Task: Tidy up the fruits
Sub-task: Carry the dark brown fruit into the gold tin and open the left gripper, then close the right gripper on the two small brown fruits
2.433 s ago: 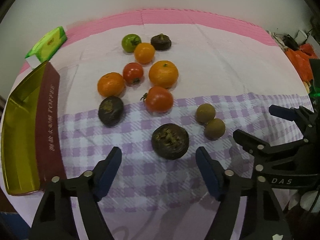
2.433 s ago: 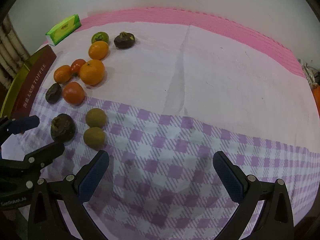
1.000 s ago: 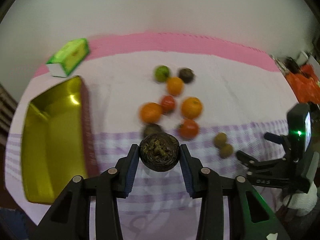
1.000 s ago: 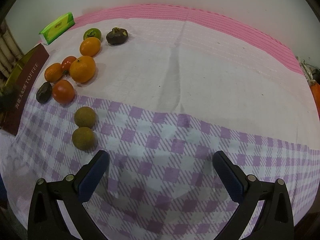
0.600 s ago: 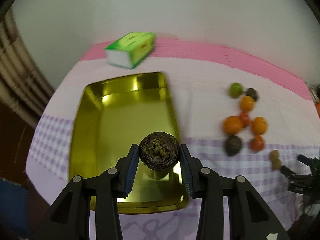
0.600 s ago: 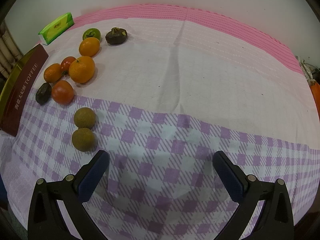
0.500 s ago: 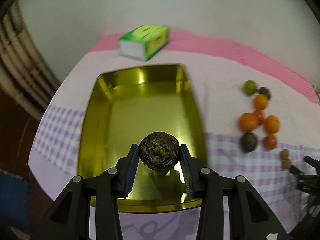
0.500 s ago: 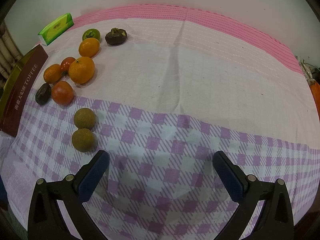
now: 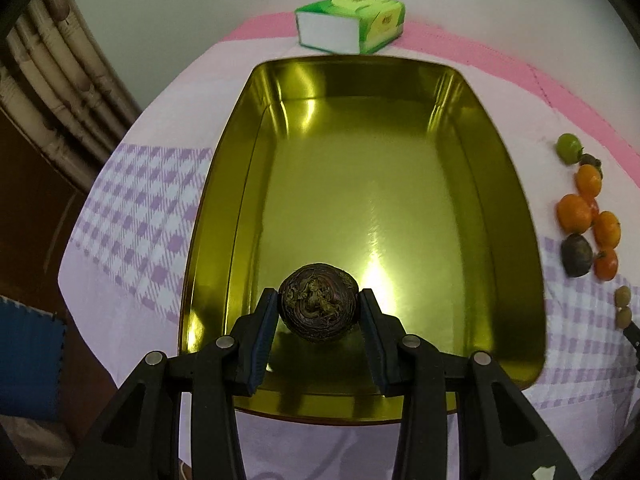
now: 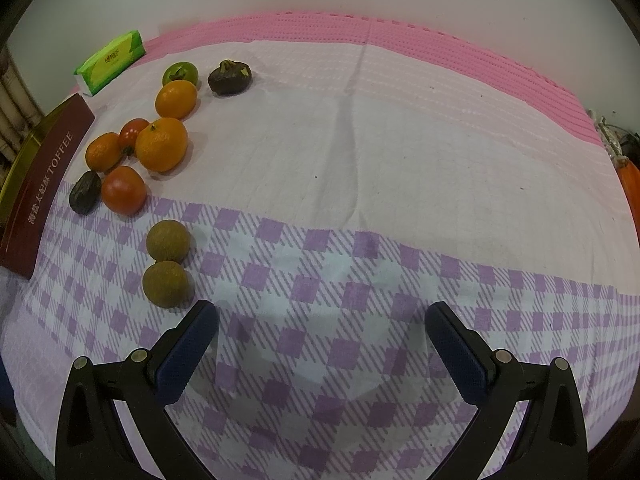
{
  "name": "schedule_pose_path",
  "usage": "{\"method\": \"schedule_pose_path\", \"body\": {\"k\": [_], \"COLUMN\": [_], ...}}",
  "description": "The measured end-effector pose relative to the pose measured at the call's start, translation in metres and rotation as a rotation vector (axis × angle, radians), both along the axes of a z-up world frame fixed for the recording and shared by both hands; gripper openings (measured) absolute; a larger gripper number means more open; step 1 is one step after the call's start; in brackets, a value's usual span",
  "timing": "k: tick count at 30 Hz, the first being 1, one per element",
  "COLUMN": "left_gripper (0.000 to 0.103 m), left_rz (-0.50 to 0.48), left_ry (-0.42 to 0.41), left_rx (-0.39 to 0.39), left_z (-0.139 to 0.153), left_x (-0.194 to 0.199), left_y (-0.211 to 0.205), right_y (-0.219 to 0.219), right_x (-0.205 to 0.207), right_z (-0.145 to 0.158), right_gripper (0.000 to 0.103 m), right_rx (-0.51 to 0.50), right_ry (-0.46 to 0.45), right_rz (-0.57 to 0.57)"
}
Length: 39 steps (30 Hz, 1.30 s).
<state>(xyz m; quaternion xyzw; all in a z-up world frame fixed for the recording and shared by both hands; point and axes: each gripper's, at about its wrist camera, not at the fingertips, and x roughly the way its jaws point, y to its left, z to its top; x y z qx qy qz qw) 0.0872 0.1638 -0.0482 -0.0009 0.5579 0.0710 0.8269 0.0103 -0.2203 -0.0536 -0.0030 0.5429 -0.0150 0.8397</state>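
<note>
With the left tongs clamped on the dark wrinkled fruit over the near end of the gold tin, lower it onto the tin's floor before releasing, while the right tongs gape wide and empty near the two brown fruits.

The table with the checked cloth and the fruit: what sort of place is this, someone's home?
Probably a home table set up for recording. A pink and purple checked tablecloth covers it, with loose oranges, a gold toffee tin and a green tissue pack against a plain wall.
</note>
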Motion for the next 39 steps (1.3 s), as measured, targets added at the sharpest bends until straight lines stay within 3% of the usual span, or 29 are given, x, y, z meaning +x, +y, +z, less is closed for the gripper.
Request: {"method": "schedule_pose_path", "body": {"k": [21, 25, 39], "left_gripper": [0.039, 0.050, 0.068], "left_rz": [-0.006, -0.006, -0.023], "left_ry": [0.007, -0.008, -0.116], "left_rx": [0.022, 0.013, -0.023], "left_z": [-0.007, -0.002, 0.028], "left_x": [-0.005, -0.007, -0.011], "left_y": [0.000, -0.001, -0.006], "right_y": [0.000, 0.001, 0.042], "right_x": [-0.001, -0.002, -0.002], "right_z": [0.001, 0.001, 0.005], "right_gripper": [0.103, 0.103, 0.101], "right_rx": [-0.002, -0.002, -0.003], "right_ry": [-0.008, -0.003, -0.004], "right_rz": [-0.001, 0.007, 0.148]}}
